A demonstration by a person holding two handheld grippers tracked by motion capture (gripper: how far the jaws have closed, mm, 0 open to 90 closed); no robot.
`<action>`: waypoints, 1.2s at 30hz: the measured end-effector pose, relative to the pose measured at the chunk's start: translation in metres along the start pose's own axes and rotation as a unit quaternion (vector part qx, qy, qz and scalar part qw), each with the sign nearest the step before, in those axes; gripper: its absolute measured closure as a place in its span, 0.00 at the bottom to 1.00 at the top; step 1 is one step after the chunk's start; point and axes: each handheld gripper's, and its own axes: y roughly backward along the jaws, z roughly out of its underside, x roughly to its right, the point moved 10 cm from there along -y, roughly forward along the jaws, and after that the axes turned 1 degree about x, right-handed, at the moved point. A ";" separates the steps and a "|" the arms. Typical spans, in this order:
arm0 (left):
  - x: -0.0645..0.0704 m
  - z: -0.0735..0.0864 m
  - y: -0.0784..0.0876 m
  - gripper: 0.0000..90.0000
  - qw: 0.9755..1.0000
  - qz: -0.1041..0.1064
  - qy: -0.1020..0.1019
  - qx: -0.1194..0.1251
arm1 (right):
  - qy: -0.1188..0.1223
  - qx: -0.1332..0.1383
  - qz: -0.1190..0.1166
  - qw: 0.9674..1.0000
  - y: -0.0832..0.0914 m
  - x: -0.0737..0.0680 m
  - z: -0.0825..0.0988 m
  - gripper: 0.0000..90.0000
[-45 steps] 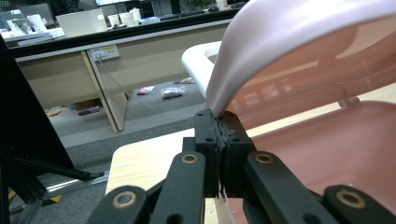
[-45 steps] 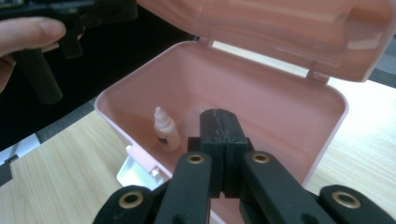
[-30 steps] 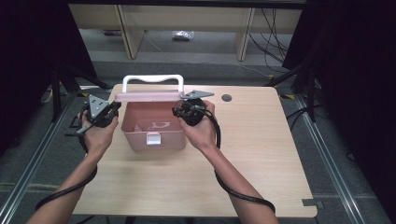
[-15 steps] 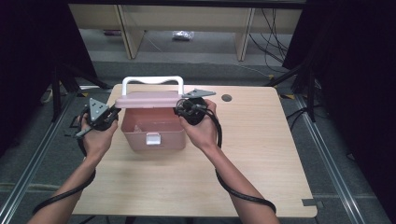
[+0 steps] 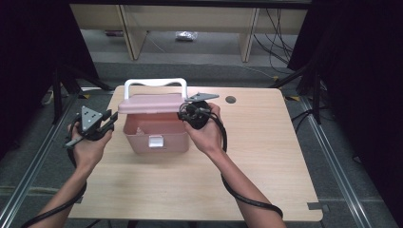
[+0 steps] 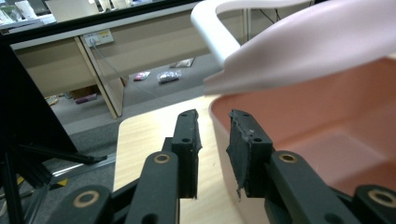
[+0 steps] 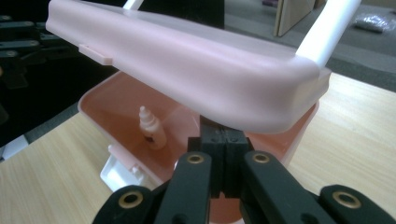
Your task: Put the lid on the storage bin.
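Observation:
A pink box (image 5: 157,137) with a white handle (image 5: 154,83) stands on the wooden table (image 5: 266,156). Its lid (image 5: 149,103) is raised at the front, above the box's rim. My right gripper (image 5: 184,111) is shut; its tips (image 7: 219,135) sit under the lid's (image 7: 187,70) near corner, over the box's inside. A small pale bottle (image 7: 152,128) stands in the box. My left gripper (image 5: 110,119) hovers just left of the box. Its jaws have just been opening and stand apart (image 6: 212,121) with nothing between them, the box wall (image 6: 303,116) beside one jaw.
A white latch (image 5: 154,141) hangs on the box's front. A round cable hole (image 5: 231,99) lies right of the box at the table's far edge. Dark stands (image 5: 62,80) flank the table; pale desks (image 5: 190,19) stand behind.
My left gripper has drawn away from the box's left side toward the table's edge, and its jaws have parted. The right gripper and the raised lid have stayed put.

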 end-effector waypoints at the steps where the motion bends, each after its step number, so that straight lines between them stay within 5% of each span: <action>1: -0.002 0.001 0.003 0.79 1.000 -0.001 0.004 0.001 | 0.015 0.003 0.003 1.000 -0.001 0.002 0.000 1.00; 15: -0.007 0.006 0.026 0.68 0.999 0.005 0.053 0.007 | -0.005 -0.070 0.012 0.997 0.007 0.005 0.037 1.00; 24: -0.003 0.003 0.028 0.67 0.998 0.015 0.060 0.014 | -0.008 -0.066 0.035 0.997 0.021 0.025 0.045 0.99; 32: 0.003 0.002 0.030 0.61 0.996 0.025 0.084 0.024 | -0.017 -0.065 0.047 0.997 0.030 0.038 0.054 0.94; 36: 0.005 0.006 0.033 0.58 0.994 0.028 0.100 0.027 | -0.002 -0.063 0.056 0.996 0.037 0.050 0.061 0.91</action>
